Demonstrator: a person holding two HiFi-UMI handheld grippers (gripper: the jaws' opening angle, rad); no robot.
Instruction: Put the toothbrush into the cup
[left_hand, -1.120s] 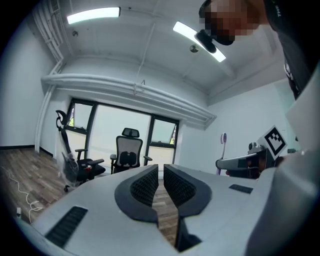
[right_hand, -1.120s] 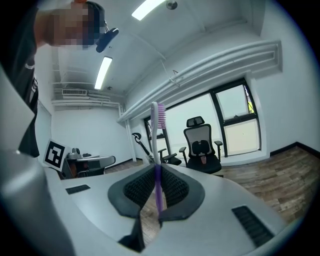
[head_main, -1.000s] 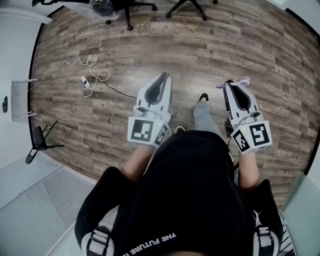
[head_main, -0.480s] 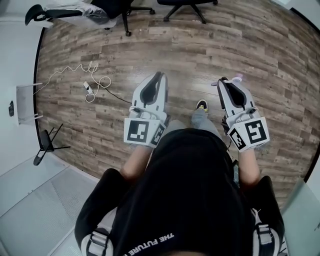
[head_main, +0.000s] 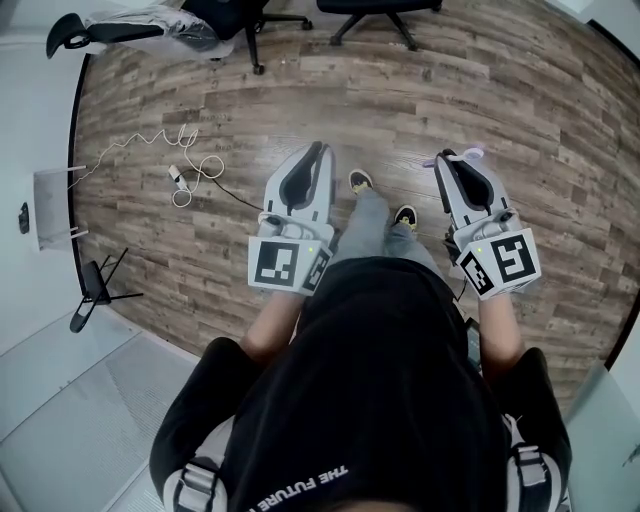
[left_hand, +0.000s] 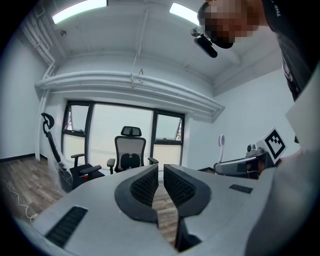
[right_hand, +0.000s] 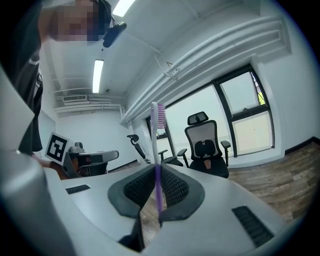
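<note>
I am walking: within the last second my shoe has swung out ahead between the grippers, and the floor has slid toward me, bringing the chairs at its far edge closer. Both grippers have stayed level in front of me. My right gripper is still clenched on the toothbrush, which stands upright out of the jaws with its bristled head on top. My left gripper carries nothing, its jaws drawn almost together with only a slit between them. No cup shows in any view. So I judge the pickup done and this stretch mere carrying; the placing can't begin until I reach the cup.
</note>
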